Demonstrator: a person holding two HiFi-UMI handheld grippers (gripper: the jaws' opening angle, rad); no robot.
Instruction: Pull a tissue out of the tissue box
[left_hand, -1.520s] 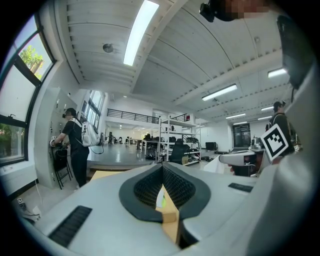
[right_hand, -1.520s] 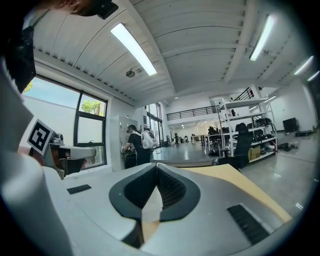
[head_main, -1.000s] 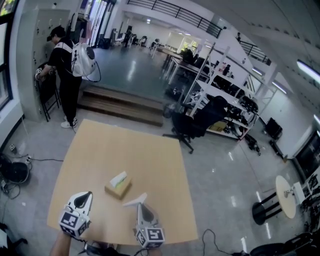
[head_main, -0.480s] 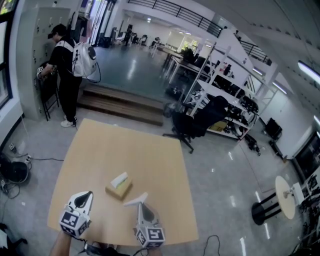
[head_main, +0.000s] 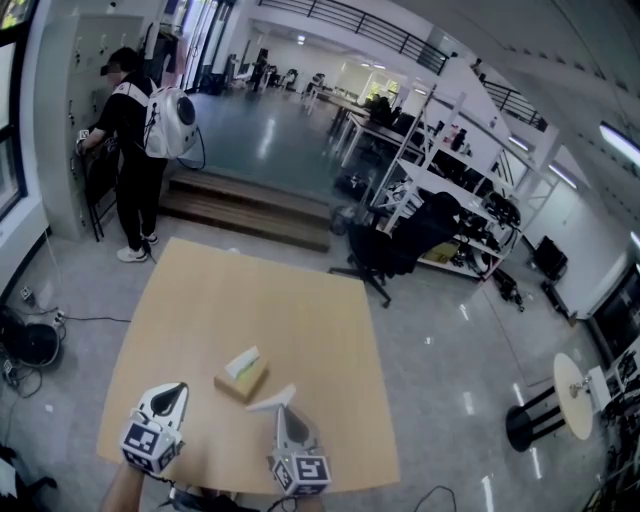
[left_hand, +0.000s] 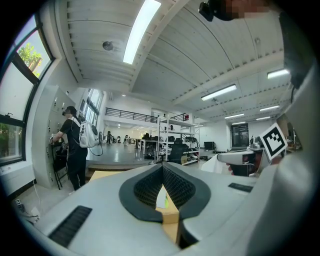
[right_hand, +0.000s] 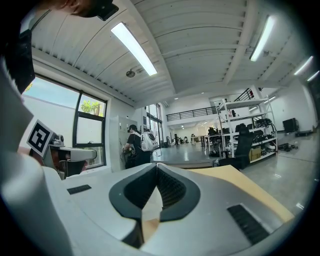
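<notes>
Over on the far left of the head view, a person (head_main: 135, 125) with a white backpack (head_main: 170, 122) stands facing a grey wall. Next along, wooden steps (head_main: 250, 208) lead up to a shiny grey floor that runs back into a big open workspace. Further right there's a black office chair (head_main: 385, 250), then white shelves (head_main: 450, 185) loaded with gear, and a small round white stand (head_main: 570, 385) way off on the right.

Front and centre is a square tan wooden surface (head_main: 300, 310).

Now the task stuff, left to right. The left gripper (head_main: 172, 390) hovers over the near-left part of the surface. In the left gripper view its jaws (left_hand: 163, 172) are closed tip to tip with nothing pinched; you can just see the box past them. The tissue box (head_main: 241, 376) sits on the near half of the surface, a bit beyond and between the two grippers, and it's turned at an angle to the edges. It's a small cardboard-brown box with a pale white-green top.

The right gripper (head_main: 284, 405) is clamped on a tissue (head_main: 268, 402), a flat white sheet sticking out leftward from its tip. It's near the box's close corner and looks clear of it. In the right gripper view the tissue (right_hand: 150, 210) shows as a pale strip wedged between the closed jaws.
</notes>
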